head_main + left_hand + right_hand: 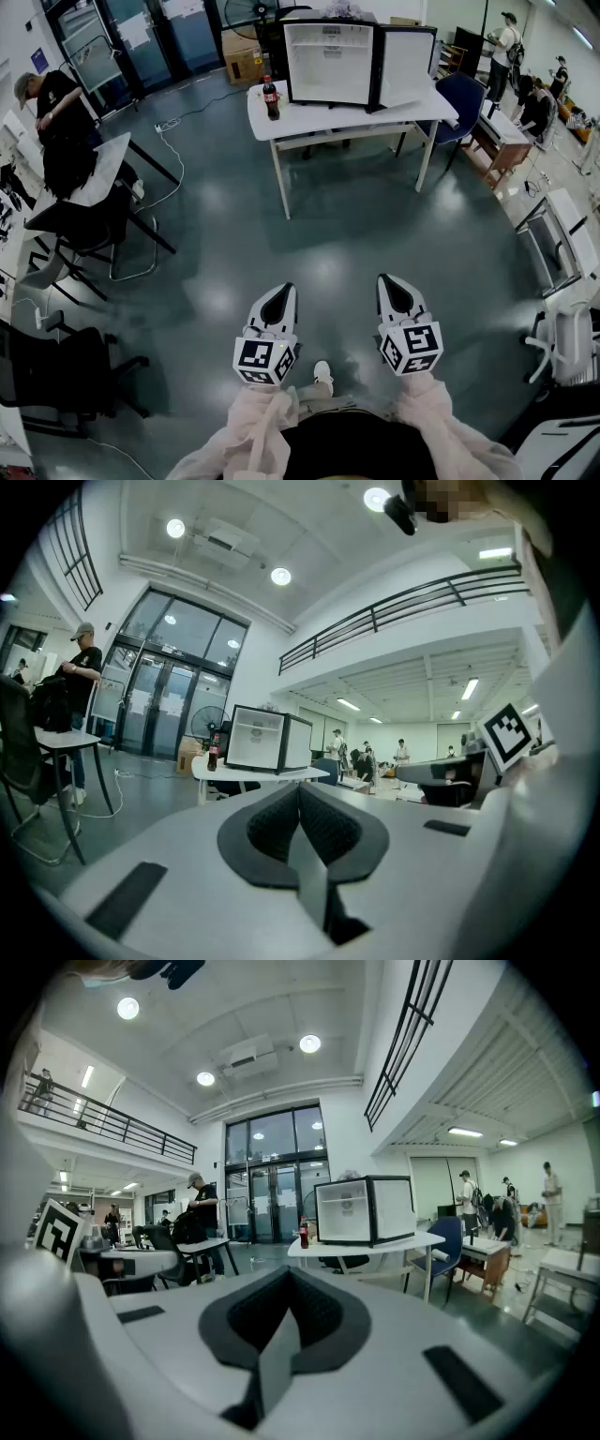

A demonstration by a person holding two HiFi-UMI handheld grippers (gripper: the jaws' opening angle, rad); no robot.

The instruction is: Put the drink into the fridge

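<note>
A dark cola bottle (271, 98) with a red label stands upright on a white table (347, 120) across the room, just left of a small black fridge (330, 62) whose door (406, 67) hangs open to the right. The same bottle (213, 753) and fridge (255, 740) appear small in the left gripper view, and the bottle (304, 1233) beside the fridge (354, 1209) in the right gripper view. My left gripper (279, 298) and right gripper (393, 289) are held side by side near my body, far from the table. Both have their jaws together with nothing between them.
A person (52, 117) stands by a desk (98, 173) with black chairs at the left. A blue chair (462, 98) sits right of the fridge table. More desks and people (506, 42) fill the right side. A cable (173, 155) lies on the grey floor.
</note>
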